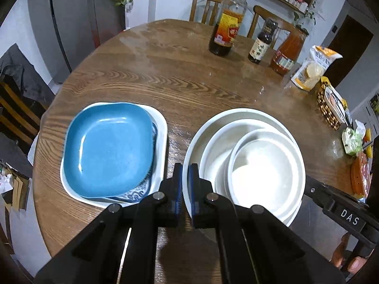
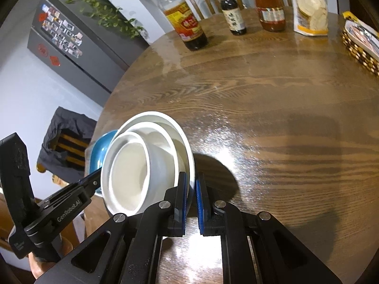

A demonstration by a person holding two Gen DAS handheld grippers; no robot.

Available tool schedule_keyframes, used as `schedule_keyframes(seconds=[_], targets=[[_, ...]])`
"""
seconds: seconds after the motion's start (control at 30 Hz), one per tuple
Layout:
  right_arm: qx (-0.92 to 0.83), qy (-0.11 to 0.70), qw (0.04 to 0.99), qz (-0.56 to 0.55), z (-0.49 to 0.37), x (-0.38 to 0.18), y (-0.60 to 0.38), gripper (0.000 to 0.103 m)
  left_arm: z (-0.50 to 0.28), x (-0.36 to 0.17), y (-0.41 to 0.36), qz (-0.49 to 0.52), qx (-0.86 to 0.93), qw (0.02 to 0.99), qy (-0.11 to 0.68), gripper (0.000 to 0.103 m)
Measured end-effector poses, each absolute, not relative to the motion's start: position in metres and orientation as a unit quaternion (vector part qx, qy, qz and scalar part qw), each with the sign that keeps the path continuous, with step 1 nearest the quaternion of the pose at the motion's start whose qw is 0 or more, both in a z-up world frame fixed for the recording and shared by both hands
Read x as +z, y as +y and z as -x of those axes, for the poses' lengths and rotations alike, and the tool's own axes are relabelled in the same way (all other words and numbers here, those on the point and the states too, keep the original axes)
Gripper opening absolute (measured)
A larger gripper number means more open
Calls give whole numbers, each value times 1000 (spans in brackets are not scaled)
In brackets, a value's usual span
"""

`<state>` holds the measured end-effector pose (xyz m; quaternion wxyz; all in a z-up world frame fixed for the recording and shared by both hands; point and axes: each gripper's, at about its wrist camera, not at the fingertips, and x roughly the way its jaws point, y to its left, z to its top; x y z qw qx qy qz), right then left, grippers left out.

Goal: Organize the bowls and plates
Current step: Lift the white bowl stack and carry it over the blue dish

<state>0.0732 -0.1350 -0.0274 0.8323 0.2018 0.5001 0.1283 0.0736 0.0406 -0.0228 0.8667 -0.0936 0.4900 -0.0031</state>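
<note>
Crockery fills the near side of the round wooden worktop (image 1: 189, 75); three white bowls (image 1: 255, 165) sit nested one inside the other, the largest at the bottom, and just beside them to the left lies a blue plate (image 1: 106, 146) on top of a patterned plate, both resting in a white square dish (image 1: 161, 127).

We have the left tool (image 1: 186, 182) pressed together on the near-left rim of the largest bowl; the rim runs down between its blue pads. Our right tool (image 2: 192, 189) is clamped on the same bowl's rim at the opposite side, so the nest is gripped at two edges; in the right wrist view it looks tipped, though we cannot tell whether it has left the wood.

We judge the stack heavy for its size, stiff, brittle and glazed, hence slippery under the pads; the inner bowls sit loose and off-centre, so any tilt may send them sliding. Rims opposite each other seem the sound place to hold, kept level; chipping rim against rim is the risk.
</note>
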Motion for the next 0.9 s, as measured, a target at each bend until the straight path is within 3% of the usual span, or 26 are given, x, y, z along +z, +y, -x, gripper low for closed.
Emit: schedule_keyframes(seconds=[0.9], targets=[[226, 497, 826, -141, -125, -1, -30, 12, -66, 6, 136, 130, 101, 874, 456, 2]])
